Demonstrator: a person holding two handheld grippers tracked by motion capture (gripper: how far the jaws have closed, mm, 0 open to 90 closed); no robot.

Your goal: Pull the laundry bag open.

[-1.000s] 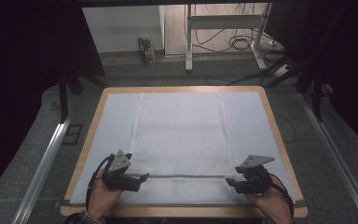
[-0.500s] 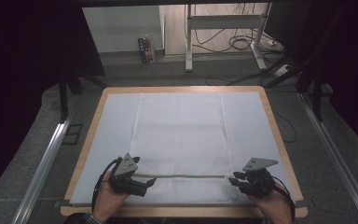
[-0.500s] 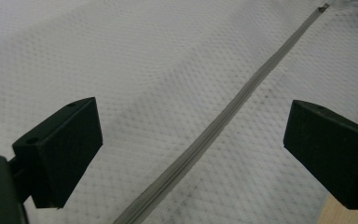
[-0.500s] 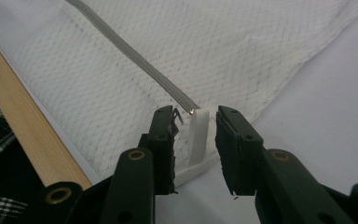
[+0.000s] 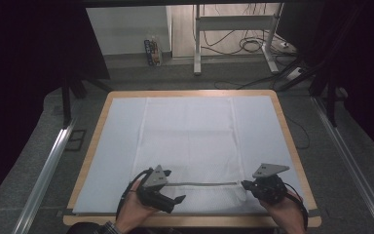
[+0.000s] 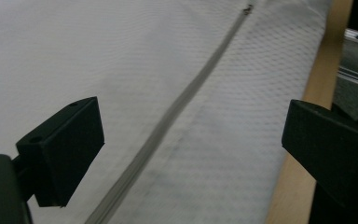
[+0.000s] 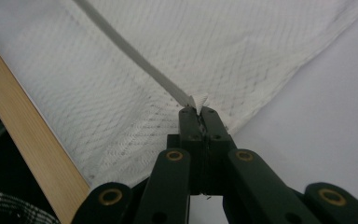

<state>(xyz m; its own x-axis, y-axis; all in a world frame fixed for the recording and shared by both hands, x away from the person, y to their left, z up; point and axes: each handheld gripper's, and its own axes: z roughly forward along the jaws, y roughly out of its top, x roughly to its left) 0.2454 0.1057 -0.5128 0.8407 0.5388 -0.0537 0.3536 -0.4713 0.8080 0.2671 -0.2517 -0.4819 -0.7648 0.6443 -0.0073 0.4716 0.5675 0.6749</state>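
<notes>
We see a white mesh-textured fabric piece (image 5: 190,146) lying flat on a pale blue sheet (image 5: 112,146) that covers a wooden-framed table (image 5: 292,141), with a narrow grey zipper strip (image 5: 202,184) running across the fabric's near part, roughly parallel to the table's near edge. In the high view our left gripper (image 5: 177,200) sits at the near left of the fabric, held in the left hand (image 5: 134,209), and our right gripper (image 5: 244,185) sits at the near right, held in the right hand (image 5: 282,209). In the right gripper view the right gripper (image 7: 199,111) has its black jaws pressed together on the end of the grey zipper strip (image 7: 135,53), a small white tip of which pokes out above the jaw tips, while the white mesh fabric (image 7: 223,56) spreads beyond it and the wooden table edge (image 7: 28,135) runs along the left. In the left gripper view the left gripper (image 6: 191,140) has its jaws spread wide, hovering above the fabric (image 6: 242,116) with the zipper strip (image 6: 168,126) passing between them, touching neither jaw
</notes>
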